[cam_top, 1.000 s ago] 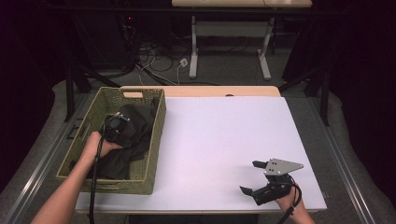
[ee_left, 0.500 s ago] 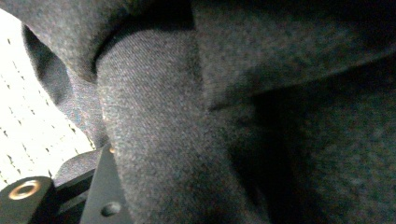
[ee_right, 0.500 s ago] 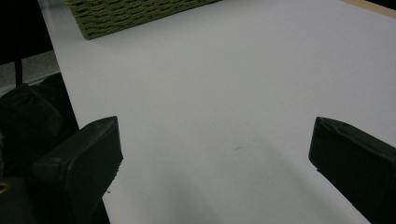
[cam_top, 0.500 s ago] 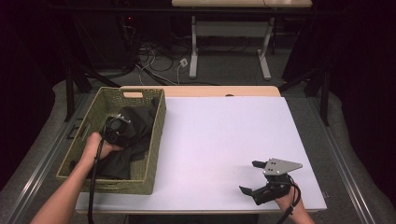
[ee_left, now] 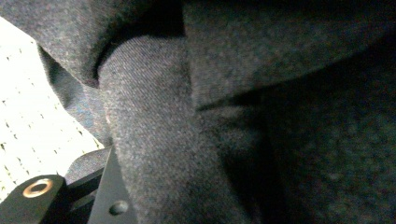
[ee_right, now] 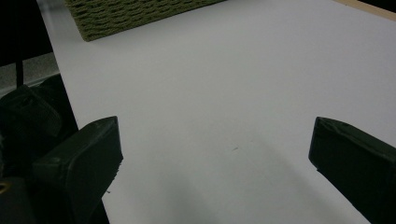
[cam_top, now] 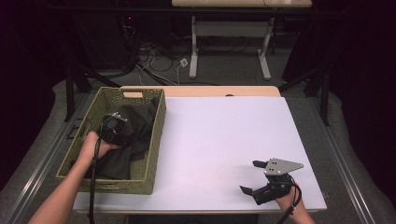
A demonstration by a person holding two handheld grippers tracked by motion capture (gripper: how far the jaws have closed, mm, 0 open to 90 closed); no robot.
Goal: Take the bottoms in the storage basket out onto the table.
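A dark cloth [cam_top: 137, 122] lies bunched in the green woven basket [cam_top: 157, 140] at the table's left. My left gripper [cam_top: 123, 130] is down in the basket, pushed into the cloth. Its jaws have just been closing, with a thick fold of the cloth [ee_left: 154, 121] between them and pressed against the one jaw that shows; the other jaw is hidden by fabric. My right gripper [cam_top: 249, 176] rests low over the white table [cam_top: 224, 135] near its front right corner. It stands open [ee_right: 215, 140] with nothing between its black fingers [ee_right: 84, 158].
The basket's near corner [ee_right: 130, 14] shows far off across the white surface in the right gripper view. A wooden strip [cam_top: 219, 91] runs along the table's far edge. Desk legs and cables [cam_top: 187, 60] stand on the floor beyond.
The left hand has shifted only slightly over the cloth in the basket. The right gripper has kept still.
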